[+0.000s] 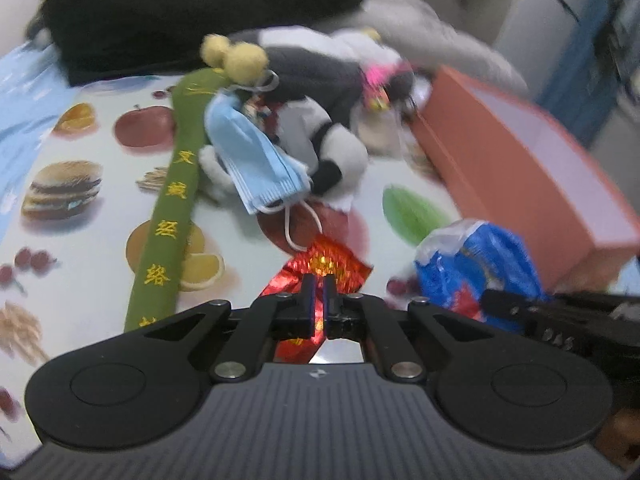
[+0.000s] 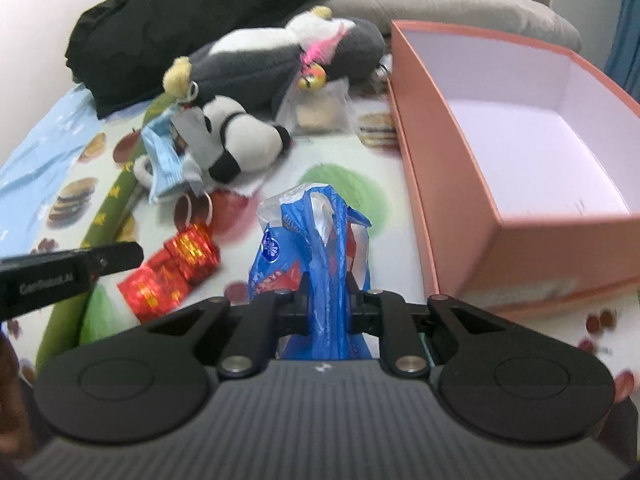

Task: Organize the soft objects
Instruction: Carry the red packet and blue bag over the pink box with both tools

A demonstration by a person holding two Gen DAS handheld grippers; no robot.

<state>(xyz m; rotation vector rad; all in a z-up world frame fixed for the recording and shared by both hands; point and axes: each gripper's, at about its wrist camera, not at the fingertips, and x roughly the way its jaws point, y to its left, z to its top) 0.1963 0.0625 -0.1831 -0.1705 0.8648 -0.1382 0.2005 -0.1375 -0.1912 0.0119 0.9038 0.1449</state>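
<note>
My left gripper (image 1: 319, 285) is shut on a shiny red foil packet (image 1: 320, 266) on the fruit-print cloth; the packet also shows in the right wrist view (image 2: 172, 270). My right gripper (image 2: 327, 286) is shut on a blue plastic bag (image 2: 310, 236), which shows in the left wrist view (image 1: 476, 264) too. A black-and-white plush toy (image 2: 256, 80) lies behind, with a blue face mask (image 1: 256, 160) draped beside it. An open pink box (image 2: 516, 152) with a white inside stands to the right.
A long green embroidered pad (image 1: 176, 200) lies at the left. A black garment (image 2: 192, 20) and a grey cushion (image 2: 440, 0) lie at the back. A small clear packet (image 2: 320, 108) sits by the plush. The left gripper body (image 2: 60, 276) shows at the left.
</note>
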